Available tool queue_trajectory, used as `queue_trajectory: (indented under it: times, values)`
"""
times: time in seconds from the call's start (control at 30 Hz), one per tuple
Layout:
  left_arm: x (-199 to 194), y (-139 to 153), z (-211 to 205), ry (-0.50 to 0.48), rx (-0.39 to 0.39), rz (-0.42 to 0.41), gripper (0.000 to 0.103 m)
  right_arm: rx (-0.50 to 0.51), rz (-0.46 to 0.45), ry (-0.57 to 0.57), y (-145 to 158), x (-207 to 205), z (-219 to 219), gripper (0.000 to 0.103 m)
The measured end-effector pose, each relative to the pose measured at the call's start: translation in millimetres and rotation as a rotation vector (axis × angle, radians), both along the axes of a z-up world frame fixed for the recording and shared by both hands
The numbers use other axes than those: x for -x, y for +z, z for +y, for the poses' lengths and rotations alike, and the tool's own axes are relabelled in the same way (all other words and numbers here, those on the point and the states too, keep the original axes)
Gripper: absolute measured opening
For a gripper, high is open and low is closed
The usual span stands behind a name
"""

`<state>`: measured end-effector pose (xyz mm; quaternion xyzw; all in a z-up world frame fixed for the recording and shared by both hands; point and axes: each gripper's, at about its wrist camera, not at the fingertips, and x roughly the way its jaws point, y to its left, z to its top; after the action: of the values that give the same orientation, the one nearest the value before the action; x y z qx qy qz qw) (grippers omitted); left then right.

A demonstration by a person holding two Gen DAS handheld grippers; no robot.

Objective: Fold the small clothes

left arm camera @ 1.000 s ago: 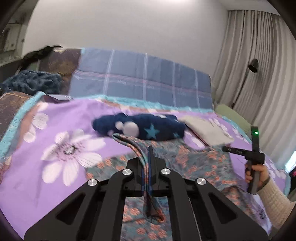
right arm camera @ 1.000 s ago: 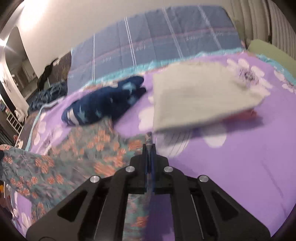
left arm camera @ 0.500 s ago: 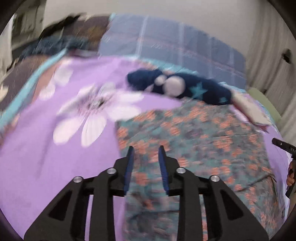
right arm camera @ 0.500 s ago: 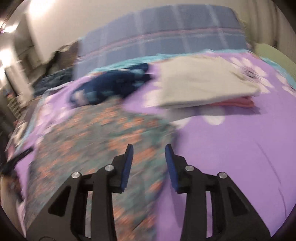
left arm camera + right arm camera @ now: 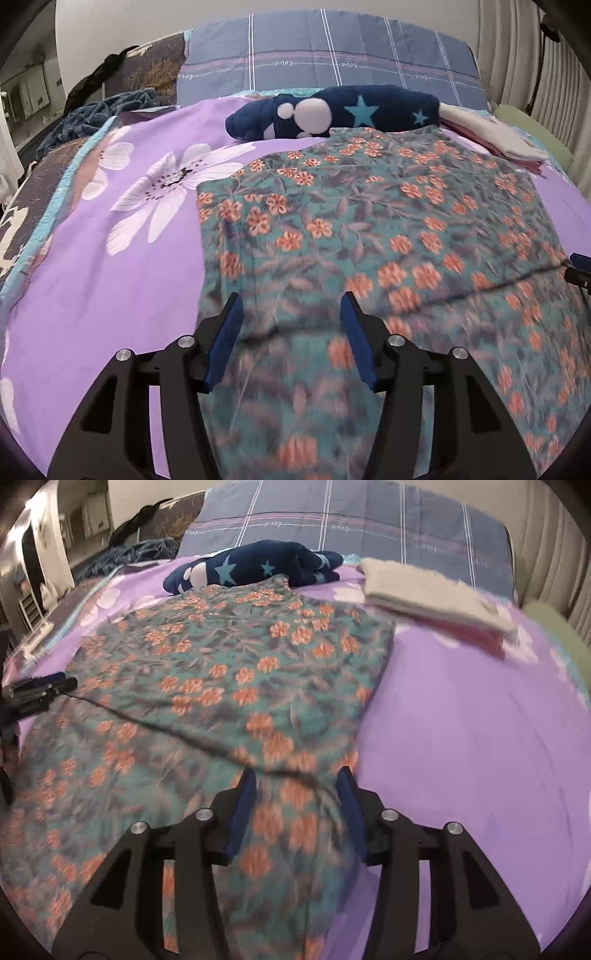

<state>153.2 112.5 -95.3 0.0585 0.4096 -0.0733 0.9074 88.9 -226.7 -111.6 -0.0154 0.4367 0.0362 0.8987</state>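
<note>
The teal cotton garment printed with orange flowers (image 5: 369, 236) lies spread on the purple floral bedspread (image 5: 110, 280), its top layer seemingly already doubled over so that a fold edge runs across it from about nine o'clock toward five in the right wrist view, though blur near the lenses makes the layers hard to count. Both the left gripper (image 5: 291, 332) and the right gripper (image 5: 297, 805) hang just above the near cloth with jaws spread and nothing between them. To fold it well, I would pinch the two near corners evenly and carry them toward twelve o'clock, stopping short of the navy star-patterned fleece bundle (image 5: 332, 110) and the folded cream and pink stack (image 5: 436, 602).
</note>
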Motion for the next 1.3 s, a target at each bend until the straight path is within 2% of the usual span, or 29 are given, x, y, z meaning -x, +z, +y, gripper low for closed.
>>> queue_trajectory:
  times: [0.07,0.13,0.27,0.3,0.37,0.4,0.43,0.5,0.53,0.6,0.77,1.0,1.17,1.3]
  values:
    - [20.1,2.7,9.1,0.016,0.027,-0.007,0.066,-0.028,0.018,-0.046,-3.3,14.0,-15.4,0.049]
    - [37.3,0.9,21.0,0.049,0.05,-0.01,0.074,-0.098,0.022,-0.071,-2.0,33.0,-31.3,0.049]
    - [72.9,-11.2,48.4,0.092,0.097,0.048,0.076,-0.159,0.036,-0.077,-1.0,54.5,-39.3,0.049]
    - [78.8,-15.6,50.8,0.089,0.099,0.07,0.075,-0.188,0.045,-0.078,-3.3,59.2,-40.9,0.046]
    - [94.7,-21.3,55.3,0.054,0.134,0.103,0.066,-0.232,0.058,-0.078,-4.9,67.6,-44.7,0.038]
    - [99.5,-20.9,56.3,0.045,0.148,0.105,0.058,-0.256,0.065,-0.079,-6.1,72.6,-45.4,0.034]
    - [107.9,-19.2,58.8,0.034,0.164,0.112,0.048,-0.277,0.071,-0.079,-6.8,76.7,-45.7,0.033]
    - [117.7,-18.1,61.9,0.011,0.189,0.124,0.036,-0.311,0.08,-0.074,-7.3,86.5,-46.0,0.032]
    - [122.6,-18.4,63.5,0.001,0.194,0.129,0.031,-0.318,0.082,-0.069,-7.3,90.5,-45.1,0.032]
    - [129.9,-19.5,63.8,-0.011,0.196,0.131,0.028,-0.318,0.083,-0.062,-7.5,103.3,-43.8,0.032]
    - [154.5,-21.2,60.6,-0.078,0.184,0.126,0.028,-0.35,0.084,-0.069,-10.9,130.2,-47.1,0.032]
    - [188.8,-21.6,69.6,-0.135,0.228,0.141,0.028,-0.369,0.084,-0.066,-11.1,169.8,-48.8,0.032]
    - [217.3,-22.0,74.5,-0.176,0.244,0.162,0.032,-0.387,0.109,-0.057,-12.5,195.7,-53.5,0.032]
    - [234.4,-22.8,78.0,-0.222,0.273,0.174,0.035,-0.447,0.133,-0.028,-14.8,216.8,-62.0,0.033]
